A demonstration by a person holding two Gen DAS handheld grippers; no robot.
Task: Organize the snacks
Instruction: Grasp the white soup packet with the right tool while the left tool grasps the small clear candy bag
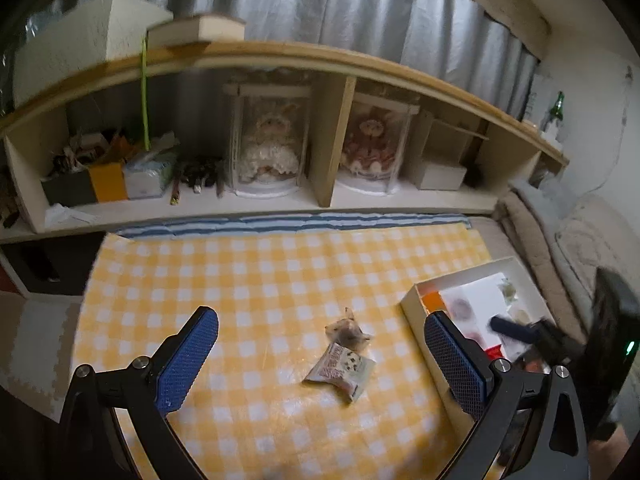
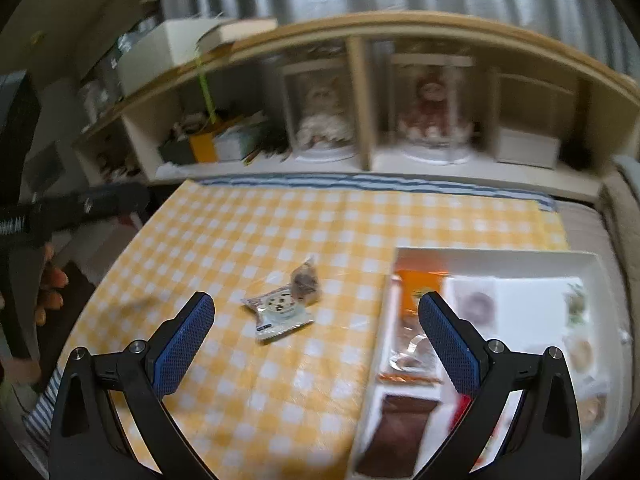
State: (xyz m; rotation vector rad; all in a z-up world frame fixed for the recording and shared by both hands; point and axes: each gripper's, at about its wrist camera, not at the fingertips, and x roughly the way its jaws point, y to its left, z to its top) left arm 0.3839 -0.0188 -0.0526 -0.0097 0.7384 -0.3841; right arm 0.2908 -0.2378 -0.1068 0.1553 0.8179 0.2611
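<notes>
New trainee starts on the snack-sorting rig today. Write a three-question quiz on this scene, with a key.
1. True or false: the left gripper is shut on the white cookie packet.
2. How many loose snacks lie on the yellow-and-white checked cloth outside the white cardboard box?
3. The small clear bag of brown snack is: A) inside the box, B) touching the cookie packet, C) on the wooden shelf.

Key
1. False; both the left gripper and the right gripper are open and hold nothing.
2. Two.
3. B.
</notes>
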